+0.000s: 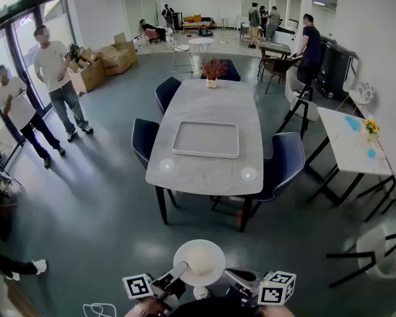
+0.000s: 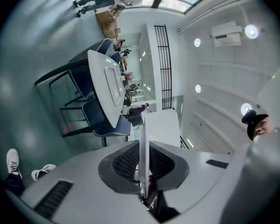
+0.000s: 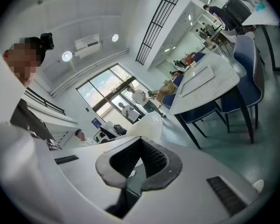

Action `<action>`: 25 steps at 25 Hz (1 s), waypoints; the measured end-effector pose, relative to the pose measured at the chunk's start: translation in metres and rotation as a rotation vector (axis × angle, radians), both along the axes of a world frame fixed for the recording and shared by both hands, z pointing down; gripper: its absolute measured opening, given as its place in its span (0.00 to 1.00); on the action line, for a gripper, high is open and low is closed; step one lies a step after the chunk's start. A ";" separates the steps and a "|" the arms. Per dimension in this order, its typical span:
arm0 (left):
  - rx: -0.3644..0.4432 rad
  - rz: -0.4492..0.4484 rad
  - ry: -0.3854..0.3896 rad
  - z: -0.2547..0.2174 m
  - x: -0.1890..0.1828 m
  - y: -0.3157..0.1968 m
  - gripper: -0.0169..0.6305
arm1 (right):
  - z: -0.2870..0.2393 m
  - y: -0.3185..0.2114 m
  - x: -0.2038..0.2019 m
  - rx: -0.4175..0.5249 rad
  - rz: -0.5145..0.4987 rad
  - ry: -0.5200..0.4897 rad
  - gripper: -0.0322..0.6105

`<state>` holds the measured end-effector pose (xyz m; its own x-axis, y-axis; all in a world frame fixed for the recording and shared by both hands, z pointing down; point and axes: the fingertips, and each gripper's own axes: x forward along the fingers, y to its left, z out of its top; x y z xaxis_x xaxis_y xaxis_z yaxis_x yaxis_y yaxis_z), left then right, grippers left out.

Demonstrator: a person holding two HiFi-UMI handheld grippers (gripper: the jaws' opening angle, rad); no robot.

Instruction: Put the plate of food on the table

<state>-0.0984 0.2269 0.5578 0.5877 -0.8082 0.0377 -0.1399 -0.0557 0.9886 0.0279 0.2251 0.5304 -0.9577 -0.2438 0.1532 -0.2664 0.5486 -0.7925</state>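
Clamping round white plate (image 1: 214,251) rim between ribbed left fingers (image 2: 123,164) (seen edge-on); right fingers (image 3: 154,160) clenched on opposite rim.

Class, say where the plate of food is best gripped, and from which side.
The plate by its thin rim, from opposite sides, where the left gripper and right gripper sit: food mounds in the middle, and paired grips keep it level.

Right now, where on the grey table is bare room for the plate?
Two bare patches: the near end of the table, between tray and front edge; the far stretch, between tray and flower pot. Strips beside the tray are tight.
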 end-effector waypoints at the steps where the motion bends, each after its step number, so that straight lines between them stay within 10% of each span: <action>1: 0.001 0.000 -0.001 -0.001 0.000 0.000 0.08 | 0.000 0.000 0.001 0.000 0.001 0.003 0.07; 25: 0.007 -0.019 -0.015 0.001 -0.008 -0.002 0.08 | 0.002 -0.005 0.005 -0.015 0.011 -0.015 0.07</action>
<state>-0.1062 0.2246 0.5588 0.5714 -0.8197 0.0406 -0.1558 -0.0597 0.9860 0.0334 0.2200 0.5329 -0.9572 -0.2518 0.1425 -0.2602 0.5341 -0.8043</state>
